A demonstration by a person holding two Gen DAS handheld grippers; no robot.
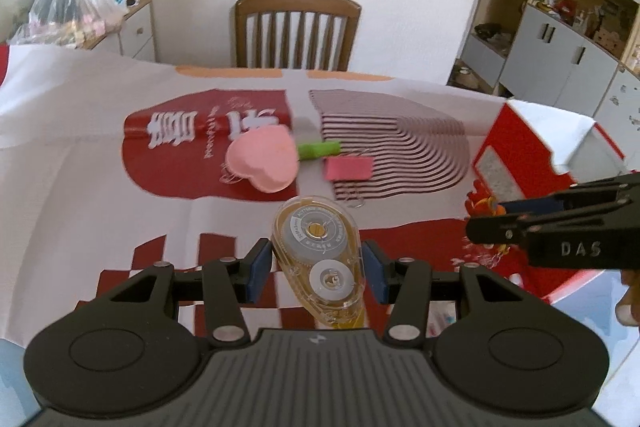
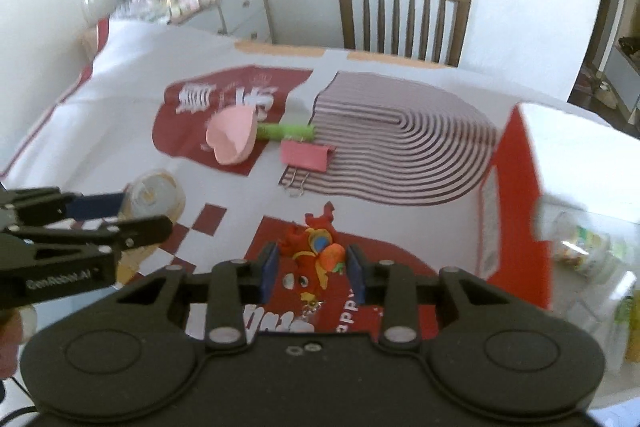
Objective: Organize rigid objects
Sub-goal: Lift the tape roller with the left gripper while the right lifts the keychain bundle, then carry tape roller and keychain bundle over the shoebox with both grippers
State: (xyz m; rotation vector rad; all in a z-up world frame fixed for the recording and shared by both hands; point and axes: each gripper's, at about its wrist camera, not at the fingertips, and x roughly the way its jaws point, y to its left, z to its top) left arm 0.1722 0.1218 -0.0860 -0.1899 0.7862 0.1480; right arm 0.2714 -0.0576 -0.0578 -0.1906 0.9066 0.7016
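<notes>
My left gripper point(image 1: 316, 261) is shut on a clear yellow correction-tape dispenser point(image 1: 316, 247), its blue pads pressing on both sides, held above the tablecloth. From the right wrist view this gripper point(image 2: 144, 213) and dispenser point(image 2: 156, 193) show at the left. My right gripper point(image 2: 312, 263) is shut on a red and orange toy charm point(image 2: 314, 247), whose small keyring dangles below. On the cloth further back lie a pink heart-shaped piece point(image 1: 262, 163), a green clip point(image 1: 318, 149) and a pink binder clip point(image 1: 348, 169).
A red and white box point(image 2: 516, 211) stands at the right on the table point(image 1: 60, 115). A clear plastic container point(image 2: 588, 247) sits beyond the box. A wooden chair point(image 1: 296, 31) stands behind the table, and a low cabinet with a filled plastic bag point(image 1: 68, 11) at the far left.
</notes>
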